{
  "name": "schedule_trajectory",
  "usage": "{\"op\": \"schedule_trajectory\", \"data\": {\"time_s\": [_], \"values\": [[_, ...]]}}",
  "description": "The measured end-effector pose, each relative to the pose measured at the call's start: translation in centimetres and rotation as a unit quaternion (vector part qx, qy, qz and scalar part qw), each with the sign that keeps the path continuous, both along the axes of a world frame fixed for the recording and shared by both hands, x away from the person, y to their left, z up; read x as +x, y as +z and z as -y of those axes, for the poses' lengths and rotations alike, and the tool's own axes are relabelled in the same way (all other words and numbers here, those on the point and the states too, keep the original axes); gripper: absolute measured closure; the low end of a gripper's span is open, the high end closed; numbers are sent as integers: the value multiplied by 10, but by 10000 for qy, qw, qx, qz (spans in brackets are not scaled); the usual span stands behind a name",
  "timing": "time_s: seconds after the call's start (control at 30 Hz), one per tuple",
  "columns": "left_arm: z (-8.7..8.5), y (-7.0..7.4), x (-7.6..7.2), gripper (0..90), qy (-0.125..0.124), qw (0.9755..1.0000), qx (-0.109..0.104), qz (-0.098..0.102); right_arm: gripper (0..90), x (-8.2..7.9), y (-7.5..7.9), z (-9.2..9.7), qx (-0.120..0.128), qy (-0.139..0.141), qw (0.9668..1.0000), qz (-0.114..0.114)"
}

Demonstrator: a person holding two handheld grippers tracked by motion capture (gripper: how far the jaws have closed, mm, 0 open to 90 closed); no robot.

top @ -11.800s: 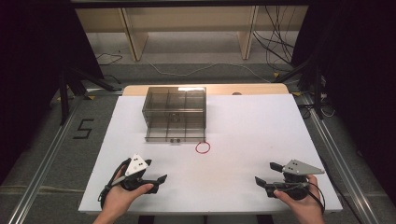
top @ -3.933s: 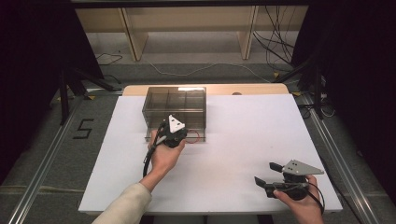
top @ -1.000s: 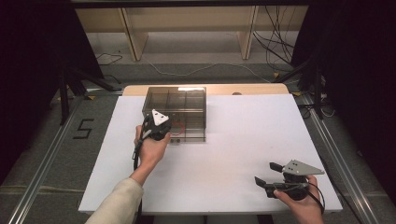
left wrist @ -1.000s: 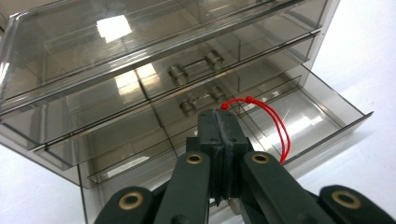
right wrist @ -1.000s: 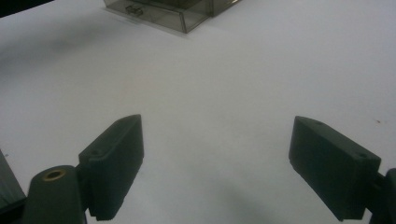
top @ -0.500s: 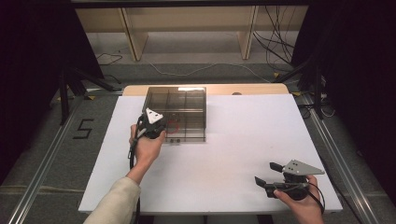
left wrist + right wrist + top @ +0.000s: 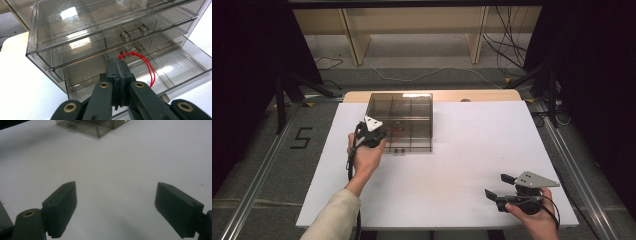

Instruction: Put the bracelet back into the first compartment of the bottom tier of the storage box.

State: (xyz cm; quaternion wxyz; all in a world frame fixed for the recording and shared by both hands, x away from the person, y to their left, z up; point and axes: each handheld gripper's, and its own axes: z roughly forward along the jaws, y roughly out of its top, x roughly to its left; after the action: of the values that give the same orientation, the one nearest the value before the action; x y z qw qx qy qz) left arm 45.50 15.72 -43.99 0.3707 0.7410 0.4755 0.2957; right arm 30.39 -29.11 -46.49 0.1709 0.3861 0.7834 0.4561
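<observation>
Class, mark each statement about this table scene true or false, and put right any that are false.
1. The left claw is shut on a red loop. True.
2. The right claw grips the red loop. False: it is open, holding nothing.
3. The clear drawer box has its bottom drawer pulled out. True.
4. The red loop lies flat on the white table. False: it hangs from the left claw over the bottom drawer.

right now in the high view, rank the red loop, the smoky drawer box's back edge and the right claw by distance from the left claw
1. red loop, pinched in the left claw, at the drawers
2. drawer box back edge, just beyond
3. right claw, far across the table's near right
</observation>
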Motion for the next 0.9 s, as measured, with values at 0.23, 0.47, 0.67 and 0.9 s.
{"op": "schedule_trajectory", "data": {"time_s": [0.23,0.47,0.67,0.9], "values": [[-4,0,1,899,57,10000,2,-21,187,0,0,0,-7,8,10000,-1],[-8,-1,3,899,116,9999,8,-45,187,0,0,0,-8,11,10000,4],[-12,-2,4,899,171,9998,-1,-64,187,0,0,0,-6,16,10000,1],[-14,-3,5,899,213,9997,-8,-83,187,0,0,0,-5,12,10000,1]]}}
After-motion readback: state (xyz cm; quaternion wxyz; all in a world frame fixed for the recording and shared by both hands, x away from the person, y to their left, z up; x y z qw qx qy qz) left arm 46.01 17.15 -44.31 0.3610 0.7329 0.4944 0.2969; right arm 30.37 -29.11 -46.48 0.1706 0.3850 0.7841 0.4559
